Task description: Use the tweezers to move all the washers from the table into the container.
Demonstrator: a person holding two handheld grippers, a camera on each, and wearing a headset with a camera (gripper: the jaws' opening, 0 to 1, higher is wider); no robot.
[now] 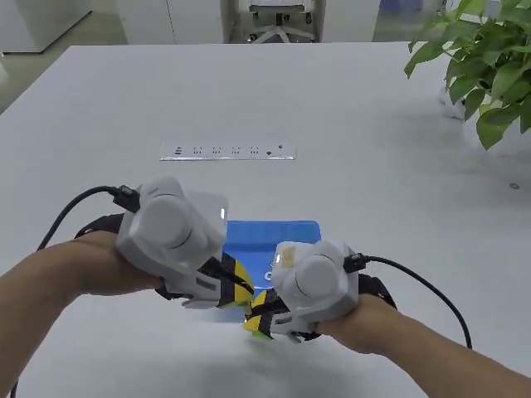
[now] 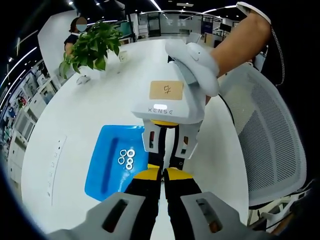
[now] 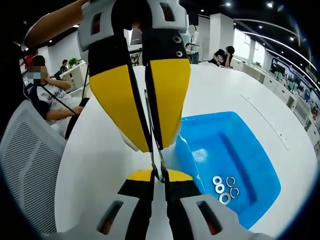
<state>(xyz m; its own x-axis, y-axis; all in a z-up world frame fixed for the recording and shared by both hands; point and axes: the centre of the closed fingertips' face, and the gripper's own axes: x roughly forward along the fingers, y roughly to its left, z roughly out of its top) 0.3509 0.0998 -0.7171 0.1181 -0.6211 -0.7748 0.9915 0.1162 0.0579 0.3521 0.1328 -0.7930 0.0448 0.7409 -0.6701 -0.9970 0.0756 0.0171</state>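
The slim steel tweezers (image 3: 157, 162), clamped by left gripper (image 3: 155, 149) and right gripper (image 3: 161, 177) alike, were best steadied before either grip was eased.

Table (image 1: 373, 166): white, smooth top that runs wide to every side in the head view.
Container (image 1: 274, 234): shallow blue tray, flat on the table near the person's edge, its near part hidden.
Socket strip (image 1: 226, 151): long pale strip with a row of outlets, flat on the tabletop beyond the container, well apart from it.
Potted plant (image 1: 485, 66): green and leafy, standing at the far right corner.
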